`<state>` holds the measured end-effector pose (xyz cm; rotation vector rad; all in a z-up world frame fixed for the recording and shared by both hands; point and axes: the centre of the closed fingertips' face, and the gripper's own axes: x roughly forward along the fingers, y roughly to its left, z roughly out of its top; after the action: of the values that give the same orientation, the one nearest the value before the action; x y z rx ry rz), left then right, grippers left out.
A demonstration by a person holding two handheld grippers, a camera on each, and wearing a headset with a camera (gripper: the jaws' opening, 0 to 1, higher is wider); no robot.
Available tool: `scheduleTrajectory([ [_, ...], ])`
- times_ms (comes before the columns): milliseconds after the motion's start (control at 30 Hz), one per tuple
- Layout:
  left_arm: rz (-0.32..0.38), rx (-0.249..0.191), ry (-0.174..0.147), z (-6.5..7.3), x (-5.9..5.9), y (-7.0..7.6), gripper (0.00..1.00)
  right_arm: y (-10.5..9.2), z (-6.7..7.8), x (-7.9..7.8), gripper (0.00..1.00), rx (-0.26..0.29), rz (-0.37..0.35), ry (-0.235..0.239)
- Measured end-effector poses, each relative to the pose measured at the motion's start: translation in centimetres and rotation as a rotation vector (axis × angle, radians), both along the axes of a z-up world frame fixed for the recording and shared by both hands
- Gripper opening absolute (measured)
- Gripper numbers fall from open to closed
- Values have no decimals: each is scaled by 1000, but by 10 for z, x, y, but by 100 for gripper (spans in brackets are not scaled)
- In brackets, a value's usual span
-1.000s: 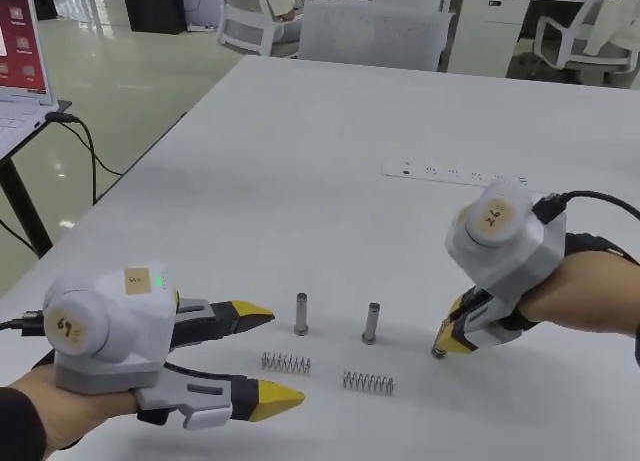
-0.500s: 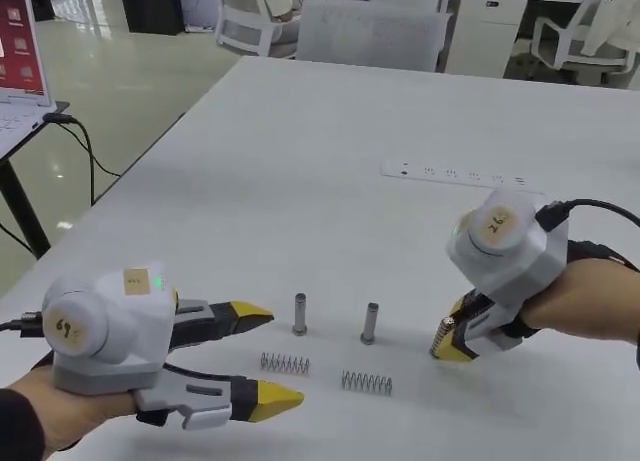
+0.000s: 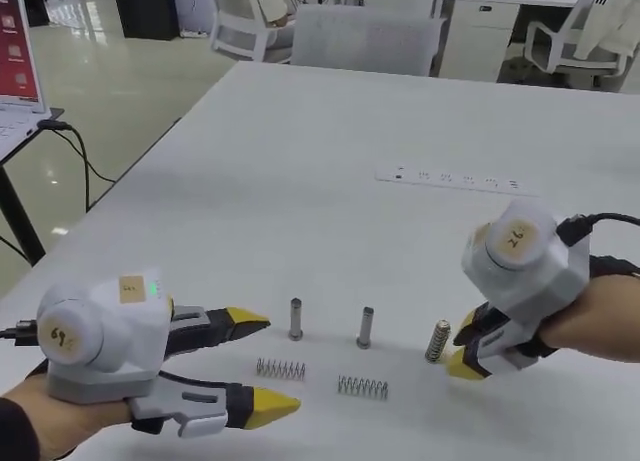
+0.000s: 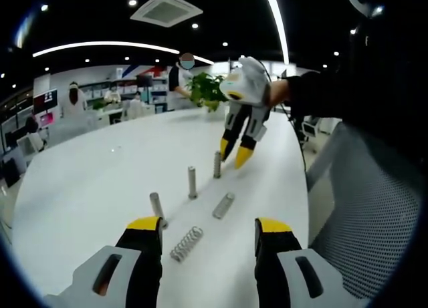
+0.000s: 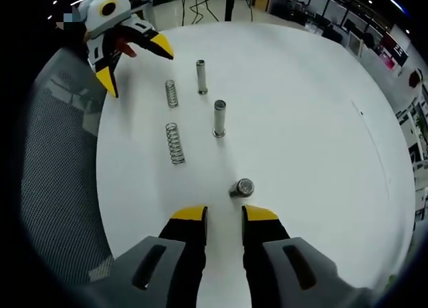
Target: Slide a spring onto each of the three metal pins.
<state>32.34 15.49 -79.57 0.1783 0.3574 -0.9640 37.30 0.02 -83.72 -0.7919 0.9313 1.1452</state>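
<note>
Noted right tool (image 5: 224, 214) open, empty, just behind spring-clad pin (image 5: 242, 187) — left tool (image 3: 278, 365) wide open beside loose springs (image 5: 175, 143).

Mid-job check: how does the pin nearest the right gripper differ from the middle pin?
The right-end pin wears a spring around its shaft; the middle pin is bare. The right-end pin stands just ahead of the right gripper, whose jaws are apart; the middle pin stands free, with a loose spring lying on the table near it. Both pins stand upright.
</note>
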Motion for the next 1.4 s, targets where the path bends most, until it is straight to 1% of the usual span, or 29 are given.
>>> scheduleTrajectory([
  [100,-2,2,1,0,0,0,50,3,-1,-8,18,8,6,16],
  [300,-6,3,1,0,-1,-1,50,14,-1,-24,17,17,32,30],
  [467,-9,1,0,0,-2,-2,50,28,-1,-33,17,25,68,35],
  [567,-9,1,0,1,-2,-2,50,35,0,-35,17,25,90,34],
  [733,-11,1,0,0,-2,-2,49,46,0,-37,16,30,120,33],
  [1000,-13,2,1,0,-2,-2,49,63,-5,-34,15,39,156,34],
  [1100,-13,2,2,0,-3,-3,48,68,-7,-35,15,46,163,42],
  [1133,-13,2,2,0,-3,-3,48,70,-9,-35,15,42,166,49],
  [1400,-19,3,6,-1,-3,-4,47,71,-20,-35,14,9,189,57],
])
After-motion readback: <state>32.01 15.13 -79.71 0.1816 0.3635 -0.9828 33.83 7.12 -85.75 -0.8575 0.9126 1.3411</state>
